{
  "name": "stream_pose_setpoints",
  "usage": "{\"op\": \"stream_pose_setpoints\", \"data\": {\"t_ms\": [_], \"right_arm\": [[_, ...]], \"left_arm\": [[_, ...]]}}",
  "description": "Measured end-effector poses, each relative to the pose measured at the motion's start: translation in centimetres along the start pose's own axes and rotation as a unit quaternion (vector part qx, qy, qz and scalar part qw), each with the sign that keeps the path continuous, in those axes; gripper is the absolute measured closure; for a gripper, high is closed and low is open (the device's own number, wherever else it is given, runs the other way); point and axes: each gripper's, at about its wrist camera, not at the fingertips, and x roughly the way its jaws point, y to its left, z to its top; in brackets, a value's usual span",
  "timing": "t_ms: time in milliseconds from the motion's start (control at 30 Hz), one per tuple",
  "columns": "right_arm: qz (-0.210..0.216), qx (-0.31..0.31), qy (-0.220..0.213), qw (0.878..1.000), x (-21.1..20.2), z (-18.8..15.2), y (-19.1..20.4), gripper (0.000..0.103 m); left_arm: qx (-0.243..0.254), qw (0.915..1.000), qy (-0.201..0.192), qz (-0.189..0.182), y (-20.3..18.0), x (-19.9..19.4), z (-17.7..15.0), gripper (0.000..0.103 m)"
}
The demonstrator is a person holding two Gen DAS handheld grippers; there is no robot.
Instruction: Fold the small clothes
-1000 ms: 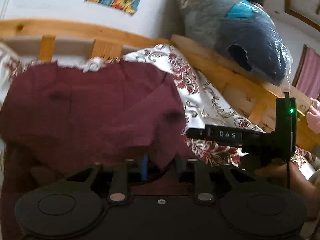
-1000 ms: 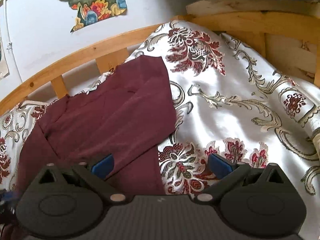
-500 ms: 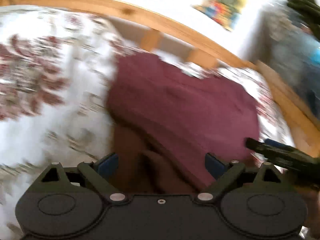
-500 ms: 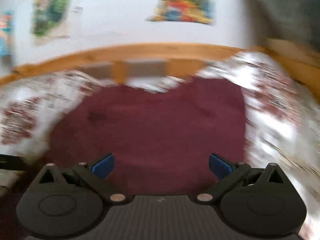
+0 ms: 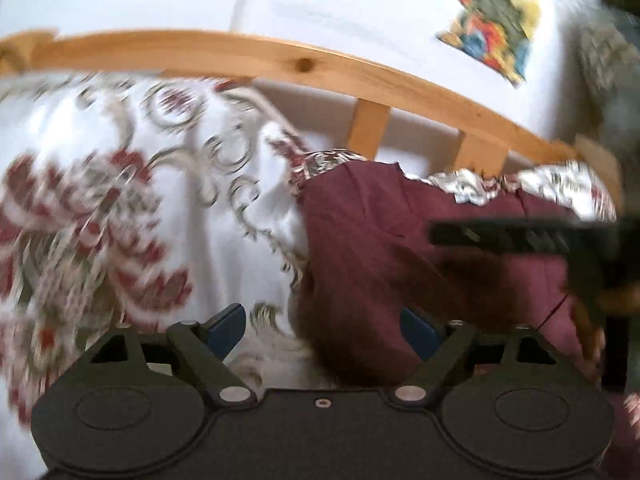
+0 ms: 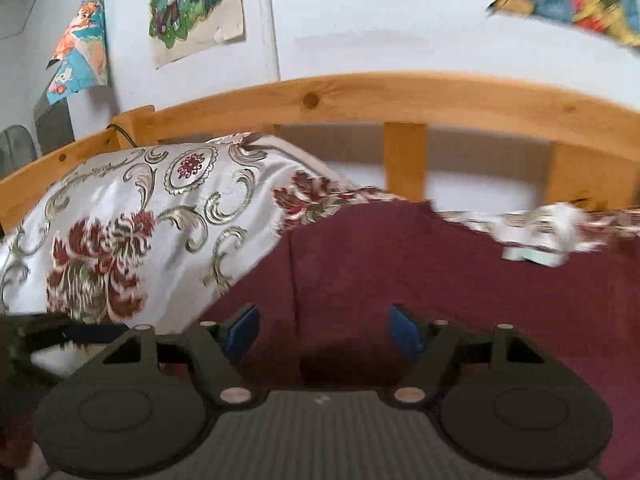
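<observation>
Having let go: left claw (image 5: 322,330), garment (image 5: 384,240).

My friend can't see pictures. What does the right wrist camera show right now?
An open hand-held gripper with blue pads hovers over a dark red garment lying on a flowery white bedspread. Behind them is a wooden bed rail, and cartoon posters hang on the white wall.
</observation>
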Motion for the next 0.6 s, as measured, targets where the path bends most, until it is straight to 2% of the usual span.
{"op": "stream_pose_setpoints", "data": {"t_ms": [67,133,167,200,233,300,367,467,500,600], "right_arm": [[0.021,0.008,0.014,1.000,2.3,1.2,0.1,0.037],[0.033,0.004,0.036,0.999,4.3,1.9,0.3,0.053],[0.038,0.002,0.044,0.998,5.0,2.1,0.4,0.057],[0.042,0.002,0.056,0.998,5.9,2.4,0.5,0.066],[0.045,0.002,0.067,0.997,6.6,2.6,0.6,0.083],[0.051,0.000,0.071,0.996,7.3,2.7,0.6,0.098],[0.063,-0.004,0.062,0.996,7.3,3.0,0.9,0.099],[0.081,-0.007,0.025,0.996,6.4,3.8,1.6,0.099],[0.086,-0.008,0.015,0.996,6.0,4.1,1.9,0.099],[0.083,-0.030,0.006,0.996,5.9,4.7,2.9,0.099]], "left_arm": [[0.021,0.9997,0.008,-0.006,-0.3,1.2,0.6,0.028],[0.029,0.9994,0.014,-0.013,-0.4,1.9,0.8,0.034],[0.033,0.9992,0.016,-0.015,-0.4,2.1,0.9,0.037],[0.036,0.9990,0.019,-0.018,-0.4,2.4,1.0,0.039],[0.036,0.9988,0.025,-0.020,-0.4,2.8,1.0,0.040],[0.030,0.9985,0.042,-0.019,-0.3,3.4,1.1,0.045],[0.025,0.9976,0.060,-0.024,-0.1,4.0,1.1,0.049],[0.008,0.9971,0.070,-0.029,0.3,4.3,1.0,0.057],[0.004,0.9970,0.071,-0.028,0.5,4.4,1.1,0.067],[-0.014,0.9966,0.076,-0.026,0.8,4.1,1.3,0.083]]}}
